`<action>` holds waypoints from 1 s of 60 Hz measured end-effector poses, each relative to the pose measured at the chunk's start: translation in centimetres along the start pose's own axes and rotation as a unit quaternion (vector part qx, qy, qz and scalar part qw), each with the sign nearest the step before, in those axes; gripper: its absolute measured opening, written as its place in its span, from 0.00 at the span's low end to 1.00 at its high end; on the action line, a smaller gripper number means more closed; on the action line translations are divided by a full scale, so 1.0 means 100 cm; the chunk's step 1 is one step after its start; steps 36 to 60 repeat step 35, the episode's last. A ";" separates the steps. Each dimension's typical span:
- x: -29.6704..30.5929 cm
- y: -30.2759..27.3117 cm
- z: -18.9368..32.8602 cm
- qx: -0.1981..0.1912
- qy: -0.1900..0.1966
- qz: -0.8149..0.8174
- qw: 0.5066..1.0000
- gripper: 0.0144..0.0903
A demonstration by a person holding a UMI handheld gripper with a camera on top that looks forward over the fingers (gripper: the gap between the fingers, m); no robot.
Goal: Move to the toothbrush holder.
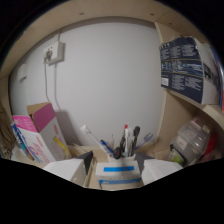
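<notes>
Flanking holder (118, 170): boxes (40, 132), containers (192, 142)

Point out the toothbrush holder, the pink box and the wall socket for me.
toothbrush holder (118, 172): gripper view, on its white front with the blue stripe, between the fingers.
pink box (44, 121): gripper view, on its pink top face.
wall socket (54, 51): gripper view, on its white faceplate.

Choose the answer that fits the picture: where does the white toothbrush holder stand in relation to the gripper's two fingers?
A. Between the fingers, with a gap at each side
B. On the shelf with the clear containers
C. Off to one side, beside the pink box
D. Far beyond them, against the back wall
A: the toothbrush holder, full of brushes, sits between the open gripper's fingers, neither pressing on it.
</notes>
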 end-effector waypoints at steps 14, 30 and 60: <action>0.004 -0.008 0.027 -0.004 -0.001 -0.006 1.000 0.95; 0.005 -0.006 0.026 -0.007 -0.002 -0.001 1.000 0.95; 0.005 -0.007 0.025 -0.005 -0.001 -0.002 1.000 0.96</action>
